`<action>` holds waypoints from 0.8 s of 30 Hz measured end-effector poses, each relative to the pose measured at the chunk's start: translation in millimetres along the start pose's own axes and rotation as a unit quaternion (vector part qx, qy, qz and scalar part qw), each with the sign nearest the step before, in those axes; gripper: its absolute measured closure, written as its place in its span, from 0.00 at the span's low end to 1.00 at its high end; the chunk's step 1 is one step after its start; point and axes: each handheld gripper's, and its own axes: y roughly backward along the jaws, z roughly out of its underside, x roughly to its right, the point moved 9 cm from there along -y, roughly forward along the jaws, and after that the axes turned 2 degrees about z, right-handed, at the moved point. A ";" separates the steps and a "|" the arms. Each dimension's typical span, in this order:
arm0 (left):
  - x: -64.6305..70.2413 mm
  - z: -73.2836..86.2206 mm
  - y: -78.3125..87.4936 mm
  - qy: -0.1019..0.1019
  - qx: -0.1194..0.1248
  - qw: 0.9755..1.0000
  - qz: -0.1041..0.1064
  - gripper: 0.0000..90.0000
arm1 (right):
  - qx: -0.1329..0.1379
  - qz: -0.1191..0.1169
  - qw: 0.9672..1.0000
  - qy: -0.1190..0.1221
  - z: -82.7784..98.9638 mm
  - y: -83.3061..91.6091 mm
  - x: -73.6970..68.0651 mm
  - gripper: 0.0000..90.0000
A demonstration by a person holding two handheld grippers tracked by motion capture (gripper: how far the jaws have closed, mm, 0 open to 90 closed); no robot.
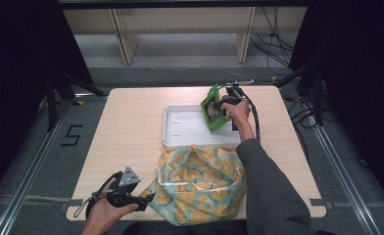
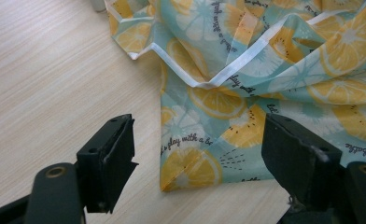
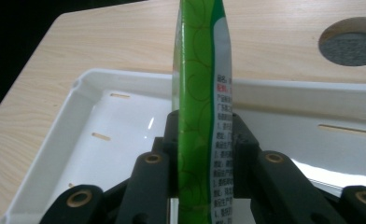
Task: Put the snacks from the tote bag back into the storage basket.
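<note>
One green packet [image 3: 202, 116] (bottom cropped), gripped edge-on

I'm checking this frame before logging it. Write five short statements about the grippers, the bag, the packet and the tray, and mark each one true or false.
1. The right gripper is shut on a green packet. True.
2. The packet lies flat on the table. False: it is held above the white tray.
3. The left gripper grips the fabric bag. False: its jaws stand open, with the bag's corner between them.
4. The bag has a lemon-slice print. True.
5. The tray is full of packets. False: its visible floor is bare.
</note>
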 end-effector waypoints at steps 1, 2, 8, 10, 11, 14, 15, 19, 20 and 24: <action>0.3 0.0 -0.3 0.001 0.000 1.000 0.000 0.28 | 0.003 -0.001 1.000 0.016 -0.9 -0.2 2.6 0.82; 2.0 0.2 -1.2 0.011 0.002 1.000 0.001 0.28 | 0.004 0.002 1.000 0.024 -1.4 -0.3 4.9 0.82; 2.6 0.2 -1.2 -0.003 -0.001 1.000 0.003 0.28 | -0.004 0.017 1.000 0.011 -0.4 -0.7 10.8 0.77; 2.6 0.2 -1.3 -0.004 -0.001 1.000 0.002 0.28 | 0.005 0.028 0.999 0.033 -2.4 -1.5 16.9 0.75; 3.1 0.4 -1.4 0.001 -0.001 1.000 0.001 0.28 | 0.025 0.032 0.998 0.052 -5.6 -4.4 20.2 0.74; 4.1 0.3 -2.0 0.005 0.000 1.000 0.005 0.29 | 0.027 0.044 0.997 0.058 -6.0 -4.6 24.0 0.72; 4.1 0.3 -1.9 0.004 0.000 1.000 0.004 0.29 | 0.010 0.043 0.999 0.032 -2.5 -2.7 20.8 0.72; 3.7 0.3 -1.5 0.000 -0.001 1.000 0.002 0.29 | -0.001 0.044 0.998 0.033 -1.3 -2.0 22.0 0.70; 3.8 0.2 -1.5 -0.001 -0.001 1.000 0.002 0.29 | 0.000 0.043 0.999 0.031 -1.2 -2.3 21.8 0.70; 3.7 0.1 -1.3 -0.006 -0.002 1.000 0.003 0.29 | 0.004 0.046 0.999 0.016 -1.5 -3.7 21.2 0.70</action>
